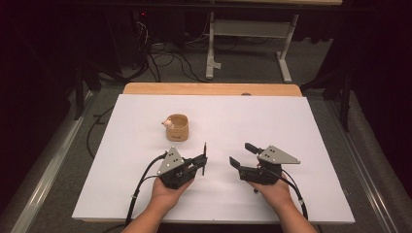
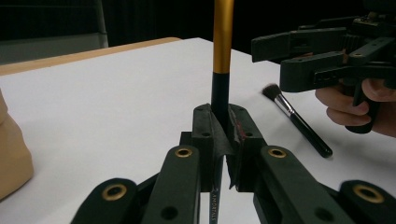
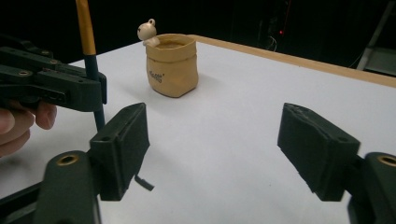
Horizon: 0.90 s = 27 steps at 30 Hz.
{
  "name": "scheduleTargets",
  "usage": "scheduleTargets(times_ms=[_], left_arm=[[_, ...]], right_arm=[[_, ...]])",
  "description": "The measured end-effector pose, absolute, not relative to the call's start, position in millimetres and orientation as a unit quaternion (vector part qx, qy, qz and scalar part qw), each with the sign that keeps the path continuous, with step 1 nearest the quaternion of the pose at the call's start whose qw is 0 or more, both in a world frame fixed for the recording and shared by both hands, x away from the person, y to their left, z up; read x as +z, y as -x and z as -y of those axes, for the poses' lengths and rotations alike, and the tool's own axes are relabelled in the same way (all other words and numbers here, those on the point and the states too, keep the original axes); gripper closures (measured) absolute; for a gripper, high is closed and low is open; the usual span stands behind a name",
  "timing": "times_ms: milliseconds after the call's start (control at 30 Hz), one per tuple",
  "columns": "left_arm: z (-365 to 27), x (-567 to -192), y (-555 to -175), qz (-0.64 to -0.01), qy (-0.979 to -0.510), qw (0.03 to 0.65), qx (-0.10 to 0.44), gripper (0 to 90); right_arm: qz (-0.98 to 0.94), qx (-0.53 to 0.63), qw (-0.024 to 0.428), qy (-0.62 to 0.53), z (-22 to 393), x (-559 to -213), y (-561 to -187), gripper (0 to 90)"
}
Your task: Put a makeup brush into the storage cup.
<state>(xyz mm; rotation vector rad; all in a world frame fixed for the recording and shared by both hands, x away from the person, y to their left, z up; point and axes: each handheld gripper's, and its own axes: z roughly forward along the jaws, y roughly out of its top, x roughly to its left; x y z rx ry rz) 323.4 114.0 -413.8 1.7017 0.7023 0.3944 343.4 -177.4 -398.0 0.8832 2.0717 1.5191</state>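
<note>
On white table sheet (image 1: 301, 145), dim room: left gripper (image 1: 203, 164) clamping brush (image 2: 222, 51), right gripper (image 1: 241, 154) apparently empty, agape.

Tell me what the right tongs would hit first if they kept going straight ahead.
Probably nothing close: between the open right tongs lies bare white table. The tan pot stands left of that line, though depth is hard to judge.

Light falls from above onto the white table (image 1: 272, 126), which is bright and evenly lit while the room around it stays nearly black. Shadows are soft and short. In both gripper views the near jaws are blurred.
</note>
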Motion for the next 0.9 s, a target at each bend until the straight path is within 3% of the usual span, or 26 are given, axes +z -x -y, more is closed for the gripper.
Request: scheduleTargets(times_ms=[733, 900], left_arm=[[-120.1, -410.1, -324.1, -0.309, -0.725, 0.590, 0.176, 82.5], [-120.6, -409.7, -324.2, -0.309, -0.724, 0.590, 0.178, 82.6]], right_arm=[[-0.747, 0.526, 0.247, -0.324, 185.1, -405.5, -339.0, 1.2], [-0.749, 0.522, 0.253, -0.320, 185.6, -405.6, -339.3, 1.1]])
